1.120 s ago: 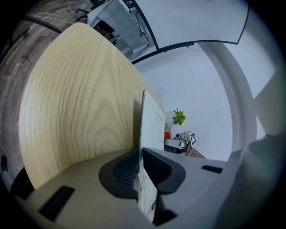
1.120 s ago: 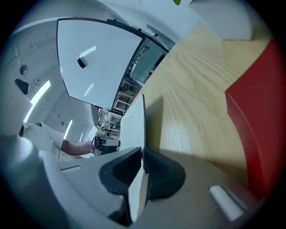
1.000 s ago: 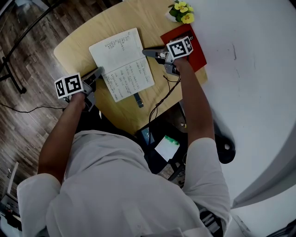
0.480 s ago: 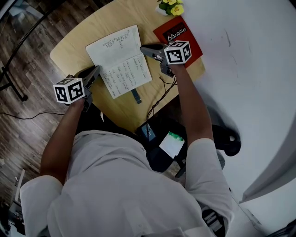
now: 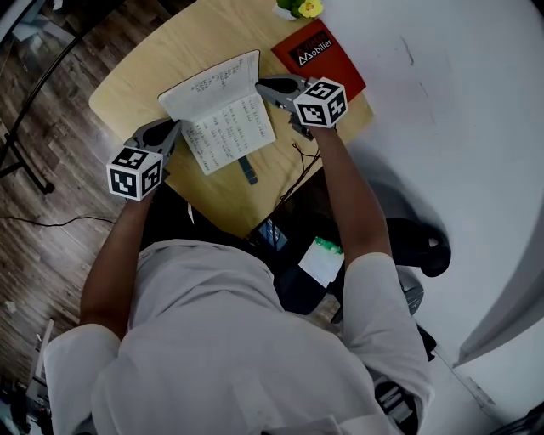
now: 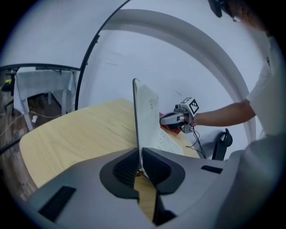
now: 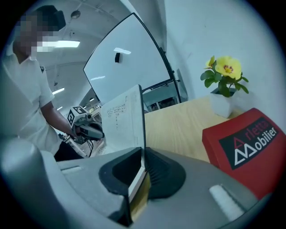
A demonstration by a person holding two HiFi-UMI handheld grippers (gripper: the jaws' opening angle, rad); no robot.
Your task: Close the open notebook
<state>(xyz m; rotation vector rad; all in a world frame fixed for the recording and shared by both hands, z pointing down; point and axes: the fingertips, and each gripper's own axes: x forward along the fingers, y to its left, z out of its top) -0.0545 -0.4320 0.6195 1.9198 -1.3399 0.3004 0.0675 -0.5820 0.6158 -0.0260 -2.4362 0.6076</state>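
The open notebook [image 5: 223, 115] lies on the round wooden table [image 5: 136, 76], its pages covered in handwriting. Its far half is raised and stands nearly upright, while the near half rests flat. My left gripper [image 5: 175, 127] is shut on the left edge of the raised half, which in the left gripper view runs as a thin upright leaf [image 6: 145, 116] between the jaws [image 6: 137, 166]. My right gripper [image 5: 260, 85] is shut on the right edge of that half [image 7: 125, 118], held between its jaws [image 7: 143, 172]. Each gripper shows in the other's view: right [image 6: 166, 119], left [image 7: 95, 133].
A red book [image 5: 319, 55] [image 7: 250, 143] lies just right of the notebook, with a small pot of yellow flowers [image 5: 297, 7] [image 7: 225, 78] behind it. A dark pen-like item [image 5: 247, 170] lies near the table's front edge. A thin cable [image 5: 299, 166] hangs from the right gripper.
Both grippers have risen and rolled, and the notebook's far half has come up from flat on the table to nearly upright.
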